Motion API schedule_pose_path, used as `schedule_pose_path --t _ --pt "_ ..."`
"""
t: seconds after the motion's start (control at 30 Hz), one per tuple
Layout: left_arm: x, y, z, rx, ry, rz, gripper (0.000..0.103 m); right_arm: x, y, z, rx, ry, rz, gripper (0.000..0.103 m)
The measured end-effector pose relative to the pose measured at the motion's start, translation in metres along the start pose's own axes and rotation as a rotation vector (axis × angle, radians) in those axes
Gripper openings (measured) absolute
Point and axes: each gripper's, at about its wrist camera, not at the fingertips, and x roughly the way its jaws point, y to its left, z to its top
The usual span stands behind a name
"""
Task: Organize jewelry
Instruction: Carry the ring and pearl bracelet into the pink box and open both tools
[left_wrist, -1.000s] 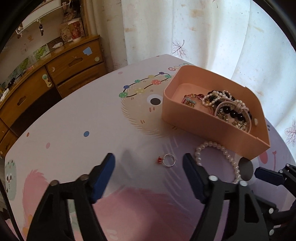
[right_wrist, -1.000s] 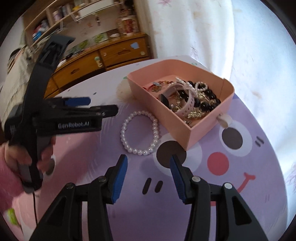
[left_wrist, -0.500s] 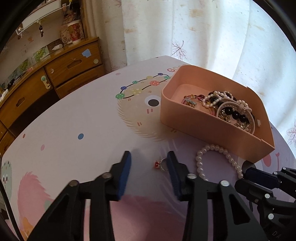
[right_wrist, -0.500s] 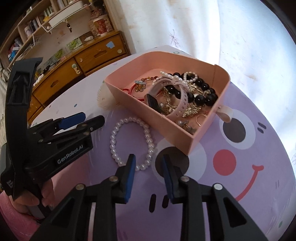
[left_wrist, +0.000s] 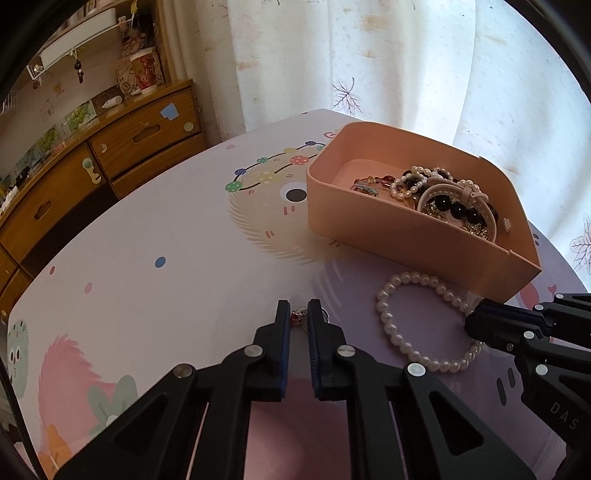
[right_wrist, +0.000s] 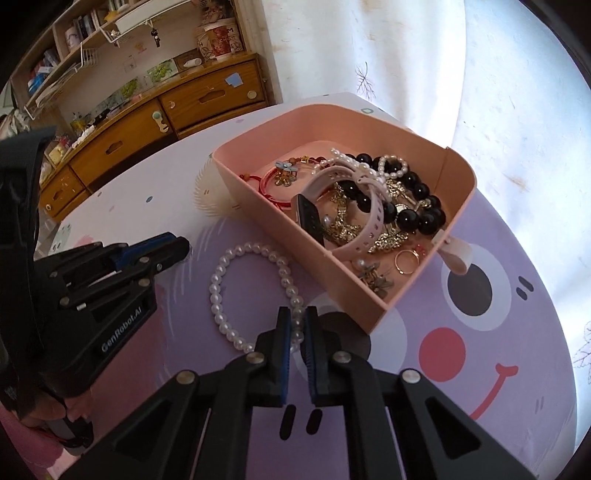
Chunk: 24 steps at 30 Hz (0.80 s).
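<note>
A small silver ring with a red stone (left_wrist: 297, 316) lies on the table, pinched between the tips of my left gripper (left_wrist: 298, 314). A white pearl bracelet (left_wrist: 413, 321) lies on the table in front of the pink box (left_wrist: 369, 221); it also shows in the right wrist view (right_wrist: 221, 280). My right gripper (right_wrist: 296, 326) is shut on the bracelet's near right side. The pink box (right_wrist: 258, 184) holds black beads, a white strap, gold chains and rings.
The table has a pastel cartoon cover (left_wrist: 166, 258). A wooden dresser (left_wrist: 92, 166) stands at the back left, white curtains (left_wrist: 369, 55) behind the table. The left gripper's body (right_wrist: 92, 295) shows at the left of the right wrist view.
Both grippers have moved forward and closed: the left around the ring, the right around the pearl bracelet. They were wide open a second ago.
</note>
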Motion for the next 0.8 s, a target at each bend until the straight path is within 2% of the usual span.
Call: schedule_pose_path --t 0.23,0.37,0.67,0.8 --pt "-0.012 0.001 0.007 -0.052 -0.020 0.005 0.005 -0.007 -0.013 -0.003 0.098 0.035 0.098 0.007" --pt "-0.027 0.002 0.017 -0.105 -0.052 -0.007 0.005 -0.022 -0.015 -0.002 0.102 0.015 0.162 0.007" --pt "-0.068 -0.013 0.044 -0.185 -0.156 -0.032 0.005 -0.089 -0.018 0.017 0.013 -0.145 0.318 0.007" --pt "-0.076 -0.030 0.055 -0.187 -0.173 -0.030 0.005 -0.114 -0.025 0.027 -0.046 -0.229 0.316 0.007"
